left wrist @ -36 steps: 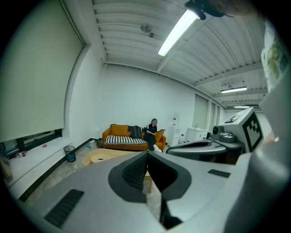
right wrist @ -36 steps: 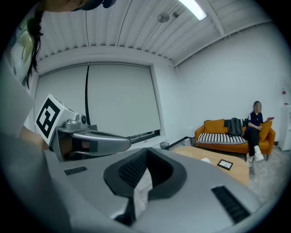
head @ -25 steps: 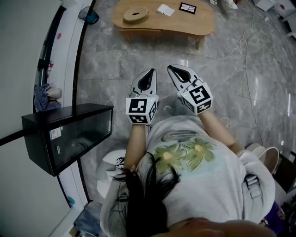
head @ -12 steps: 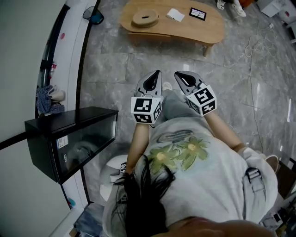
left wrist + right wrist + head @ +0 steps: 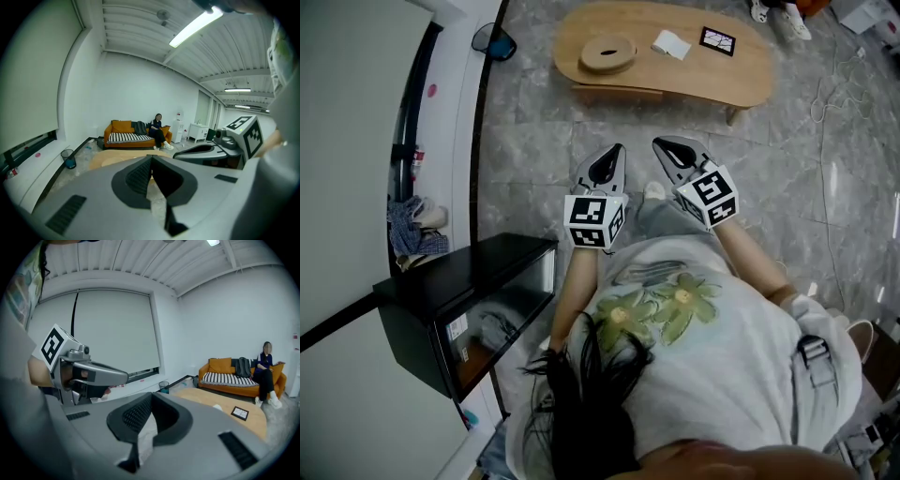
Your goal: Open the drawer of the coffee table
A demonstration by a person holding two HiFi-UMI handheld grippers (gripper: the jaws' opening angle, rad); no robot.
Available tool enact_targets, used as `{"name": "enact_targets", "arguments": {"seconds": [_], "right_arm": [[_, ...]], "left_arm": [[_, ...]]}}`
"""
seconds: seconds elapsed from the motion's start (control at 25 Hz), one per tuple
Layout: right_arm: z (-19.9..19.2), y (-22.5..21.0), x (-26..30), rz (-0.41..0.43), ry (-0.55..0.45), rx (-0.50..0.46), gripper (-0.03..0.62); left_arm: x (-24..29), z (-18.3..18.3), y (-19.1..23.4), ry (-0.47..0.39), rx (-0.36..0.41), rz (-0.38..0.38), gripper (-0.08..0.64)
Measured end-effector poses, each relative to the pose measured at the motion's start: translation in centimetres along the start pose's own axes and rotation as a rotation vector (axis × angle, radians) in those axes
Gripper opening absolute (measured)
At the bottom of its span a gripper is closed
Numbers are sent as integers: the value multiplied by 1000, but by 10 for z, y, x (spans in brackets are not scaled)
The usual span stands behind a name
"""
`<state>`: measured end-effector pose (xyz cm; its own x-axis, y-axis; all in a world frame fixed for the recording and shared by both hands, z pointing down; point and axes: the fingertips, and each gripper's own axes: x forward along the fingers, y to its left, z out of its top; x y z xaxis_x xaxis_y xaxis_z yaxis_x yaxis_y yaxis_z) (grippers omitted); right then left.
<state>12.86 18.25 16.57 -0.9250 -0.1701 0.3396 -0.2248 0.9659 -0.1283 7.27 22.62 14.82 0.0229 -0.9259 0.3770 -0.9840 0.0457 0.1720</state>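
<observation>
Two grey moulded-plastic tongs, left tongs [image 5: 612, 155] and right tongs [image 5: 666, 146], side by side above a glossy grey veined stone floor [image 5: 534, 141] — each pinched fully shut, ribbed black pads together, nothing between. One square-marked cube on each. Ahead, well apart from both: one low, rounded, elongated pale wooden bench [image 5: 712, 80], smooth-topped, with one shallow wooden drawer [image 5: 617, 92] under its near edge, not pulled out. Three things on top — one round wooden ring-shaped disc [image 5: 607, 52], one white folded sheet [image 5: 671, 43], one flat black-framed rectangle [image 5: 718, 40].
</observation>
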Motion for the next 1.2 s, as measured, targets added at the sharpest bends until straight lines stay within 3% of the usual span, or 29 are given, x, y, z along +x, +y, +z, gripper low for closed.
{"name": "enact_targets", "arguments": {"seconds": [0.68, 0.84, 1.2], "right_arm": [[-16, -50, 69, -60, 86, 45, 20], [-23, -63, 90, -85, 115, 74, 36], [-44, -91, 136, -146, 199, 143, 101]], "left_arm": [[87, -18, 73, 69, -16, -36, 27], [109, -23, 87, 112, 12, -88, 96], [157, -35, 132, 231, 88, -176, 150]]}}
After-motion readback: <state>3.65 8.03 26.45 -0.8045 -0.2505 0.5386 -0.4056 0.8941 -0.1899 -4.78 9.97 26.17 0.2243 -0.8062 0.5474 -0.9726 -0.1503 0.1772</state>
